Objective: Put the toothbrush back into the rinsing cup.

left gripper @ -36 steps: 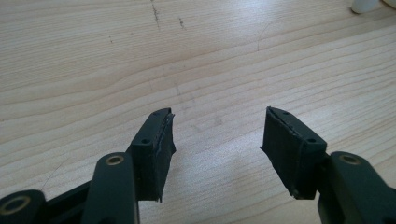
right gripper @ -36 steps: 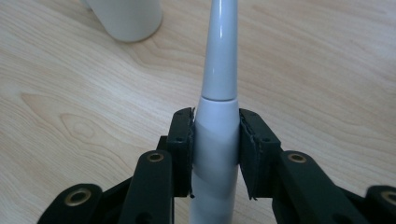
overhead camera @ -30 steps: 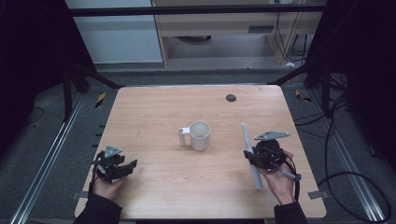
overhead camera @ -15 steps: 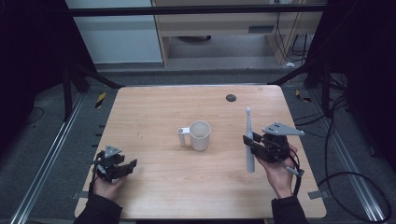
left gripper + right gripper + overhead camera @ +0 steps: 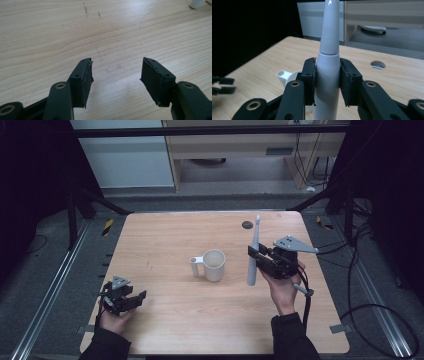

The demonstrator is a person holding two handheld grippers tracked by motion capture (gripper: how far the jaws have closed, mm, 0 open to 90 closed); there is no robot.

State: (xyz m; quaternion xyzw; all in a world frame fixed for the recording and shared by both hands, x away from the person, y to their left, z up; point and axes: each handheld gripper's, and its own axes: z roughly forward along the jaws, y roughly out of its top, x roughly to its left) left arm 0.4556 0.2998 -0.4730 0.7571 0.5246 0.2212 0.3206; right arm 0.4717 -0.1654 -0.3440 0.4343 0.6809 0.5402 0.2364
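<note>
Now | right tool [image 5: 256, 262] clamped on toothbrush [image 5: 253, 254], lifted upright off bench [image 5: 165, 240] right side | cup [image 5: 214, 265] mid-bench next | left tool [image 5: 131, 298] open, empty

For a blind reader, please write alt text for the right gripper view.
The right tool grips a white electric toothbrush upright by its handle. Behind it stands a white mug on the wooden table.
</note>
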